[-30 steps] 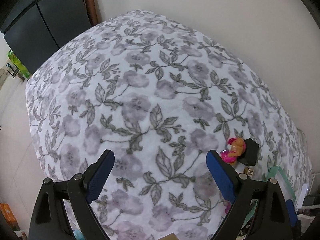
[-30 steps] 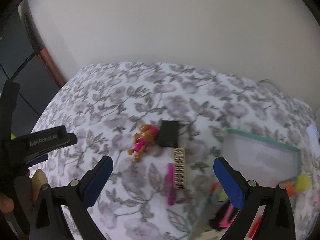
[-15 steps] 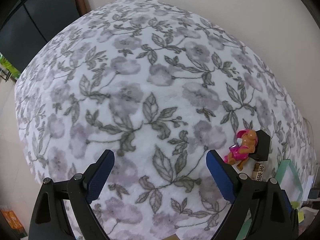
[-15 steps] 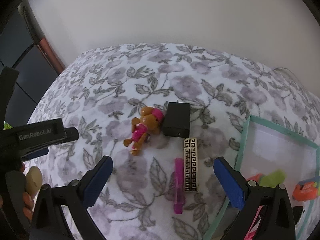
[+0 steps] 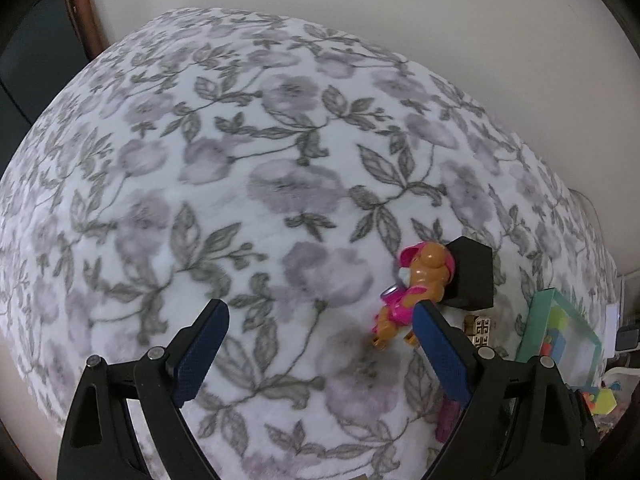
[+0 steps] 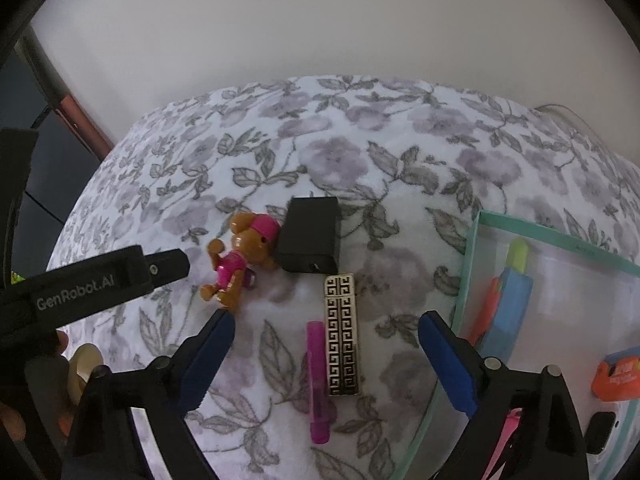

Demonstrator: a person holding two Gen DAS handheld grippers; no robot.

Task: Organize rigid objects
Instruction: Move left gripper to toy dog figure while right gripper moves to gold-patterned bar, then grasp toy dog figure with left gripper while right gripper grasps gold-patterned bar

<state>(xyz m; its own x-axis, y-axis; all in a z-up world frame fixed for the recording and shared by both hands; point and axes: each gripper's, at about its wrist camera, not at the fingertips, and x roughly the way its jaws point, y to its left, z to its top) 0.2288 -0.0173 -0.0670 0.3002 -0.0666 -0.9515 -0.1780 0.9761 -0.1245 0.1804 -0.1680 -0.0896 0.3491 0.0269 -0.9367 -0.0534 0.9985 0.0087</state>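
While both grippers stand wide and empty, the right gripper (image 6: 326, 354) is nearer, the patterned bar (image 6: 342, 334) lying lengthwise between its fingers.

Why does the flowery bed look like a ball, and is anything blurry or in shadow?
Left wrist view: the fisheye lens bulges the flowered cover; the flowers near the left edge smear; a soft shadow lies beside the toy dog. Right wrist view: same bulge, dark corners, and the pink stick and patterned bar look sharp.

Floral bedspread (image 5: 248, 168) against plain white wall (image 6: 320, 20), dark cabinet (image 5: 24, 80) beside.
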